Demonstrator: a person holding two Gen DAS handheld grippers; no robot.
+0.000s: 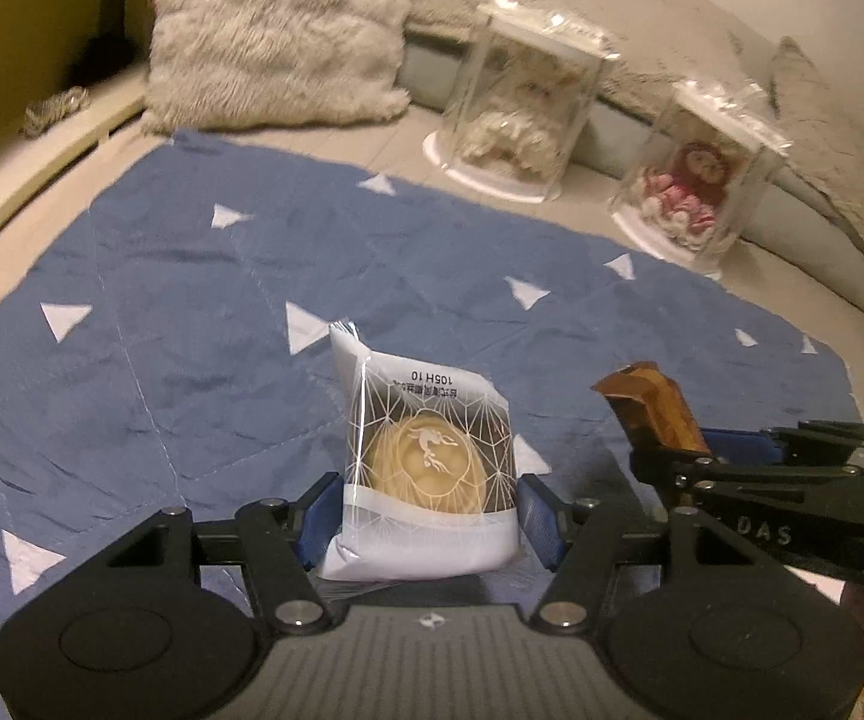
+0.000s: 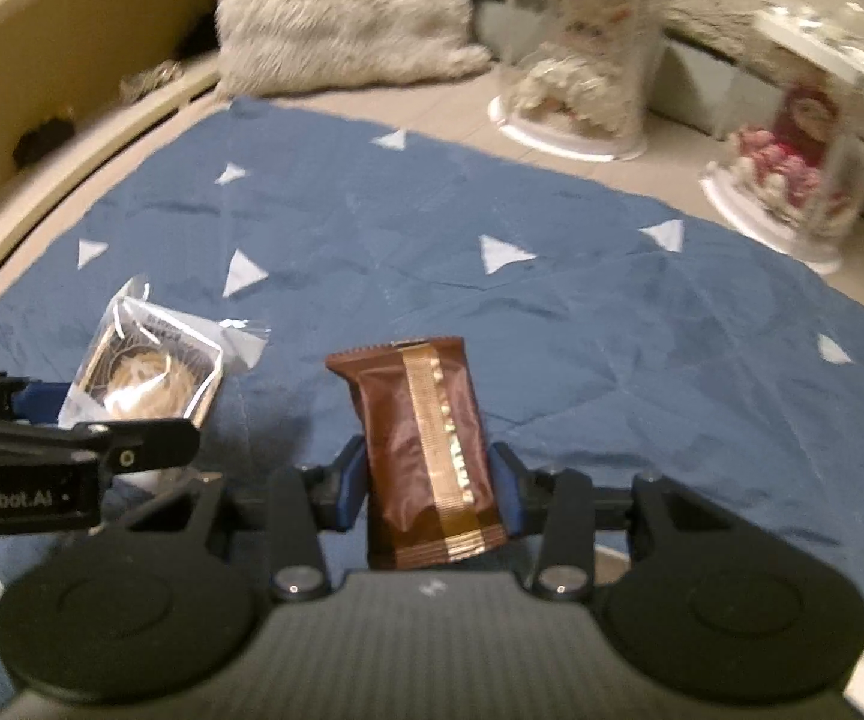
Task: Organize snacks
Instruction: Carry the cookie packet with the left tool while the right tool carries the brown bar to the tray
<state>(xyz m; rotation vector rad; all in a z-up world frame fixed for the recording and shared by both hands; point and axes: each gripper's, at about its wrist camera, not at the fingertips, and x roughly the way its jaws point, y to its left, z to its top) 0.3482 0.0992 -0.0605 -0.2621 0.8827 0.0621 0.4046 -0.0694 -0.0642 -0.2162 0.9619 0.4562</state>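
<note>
Blue-padded fingers of the left gripper point(image 1: 426, 510) clamp the white pastry packet point(image 1: 426, 462) while the right gripper point(image 2: 426, 489) pinches the brown bar point(image 2: 429, 456), both above the blue cloth point(image 1: 192, 300), so lower each gently and release only once it rests flat.

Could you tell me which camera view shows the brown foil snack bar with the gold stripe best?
The right wrist view: the brown foil snack bar stands face-on, whole, in the right gripper. The left wrist view catches only its top end.
</note>
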